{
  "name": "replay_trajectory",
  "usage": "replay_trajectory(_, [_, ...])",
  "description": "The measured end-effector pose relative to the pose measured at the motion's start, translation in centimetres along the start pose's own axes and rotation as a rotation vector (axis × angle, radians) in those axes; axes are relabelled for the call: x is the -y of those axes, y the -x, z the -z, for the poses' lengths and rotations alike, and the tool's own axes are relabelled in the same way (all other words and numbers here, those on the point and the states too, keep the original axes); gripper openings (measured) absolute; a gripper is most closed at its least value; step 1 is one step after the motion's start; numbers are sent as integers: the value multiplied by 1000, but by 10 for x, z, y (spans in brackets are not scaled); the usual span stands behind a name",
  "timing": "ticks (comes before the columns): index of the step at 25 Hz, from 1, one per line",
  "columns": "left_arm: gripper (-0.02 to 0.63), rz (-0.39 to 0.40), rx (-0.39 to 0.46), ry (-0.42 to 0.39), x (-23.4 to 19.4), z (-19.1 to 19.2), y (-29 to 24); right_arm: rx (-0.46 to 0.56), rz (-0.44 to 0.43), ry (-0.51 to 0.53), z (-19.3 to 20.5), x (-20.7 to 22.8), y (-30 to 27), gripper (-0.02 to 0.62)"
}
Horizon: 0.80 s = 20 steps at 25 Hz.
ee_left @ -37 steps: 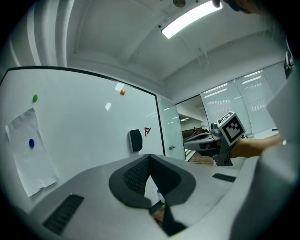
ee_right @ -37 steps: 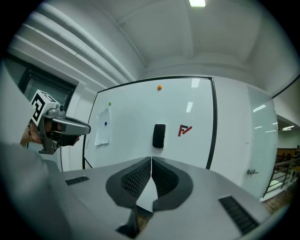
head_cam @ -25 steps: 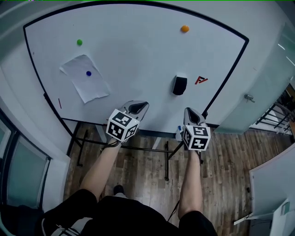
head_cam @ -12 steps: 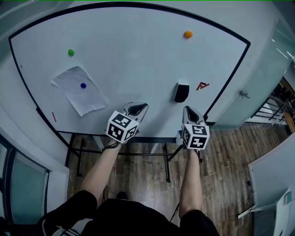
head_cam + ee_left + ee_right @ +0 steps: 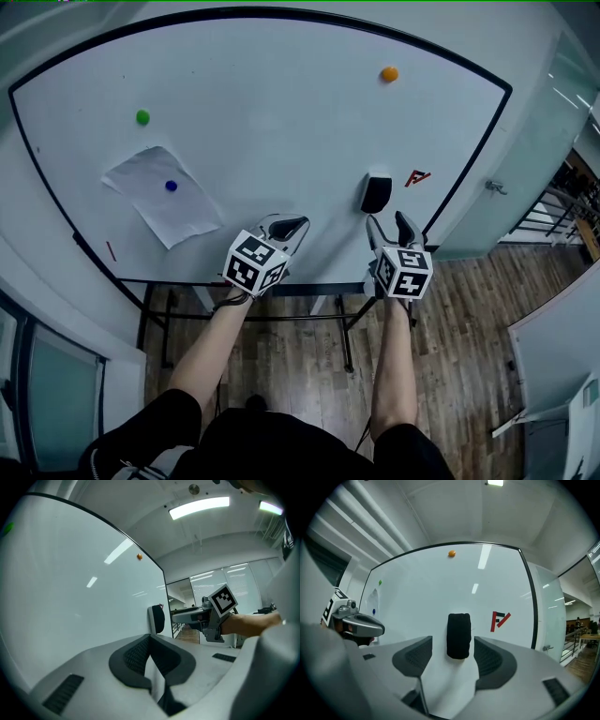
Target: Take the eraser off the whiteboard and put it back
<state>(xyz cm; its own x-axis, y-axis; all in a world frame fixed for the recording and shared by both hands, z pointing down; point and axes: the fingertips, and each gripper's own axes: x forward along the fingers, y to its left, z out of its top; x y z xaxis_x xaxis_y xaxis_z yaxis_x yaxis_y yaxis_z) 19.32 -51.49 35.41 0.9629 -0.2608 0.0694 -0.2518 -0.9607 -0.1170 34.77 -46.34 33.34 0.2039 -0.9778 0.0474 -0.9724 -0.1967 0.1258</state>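
Right jaws just opened, nothing grasped yet

Nearest, the right gripper [image 5: 452, 656] has just spread its jaws wide and empty, likely readying a grasp; the left gripper [image 5: 150, 641] has its jaws shut. Beyond, the black oblong felt eraser [image 5: 459, 635] sits upright on the white whiteboard [image 5: 422, 592], lined up between the right jaws, untouched.

Right gripper [image 5: 453, 654]: jaws just opened wide, gripping nothing. Black eraser [image 5: 459, 635] on whiteboard [image 5: 417, 597] shows in the gap, untouched. Red mark [image 5: 500, 619] to its right.
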Motion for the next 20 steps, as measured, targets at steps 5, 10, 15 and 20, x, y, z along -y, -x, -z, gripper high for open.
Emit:
replay_trajectory(5, [18,3,-1,-8,-8,-1,-1,-14,30,5,-1,3,-16,276])
replay_trajectory(10, [18,10,1,0,-18,-1,0,-9,57,-1,-4,6,-30,279])
replay_trajectory(15, [18,8,-5,-9,-30,2,1,-27,98,-2,6,12,-49,290])
replay_trajectory(20, [18,14,-9,6,-40,7,-1,-36,121,-9,10,16,-64,293])
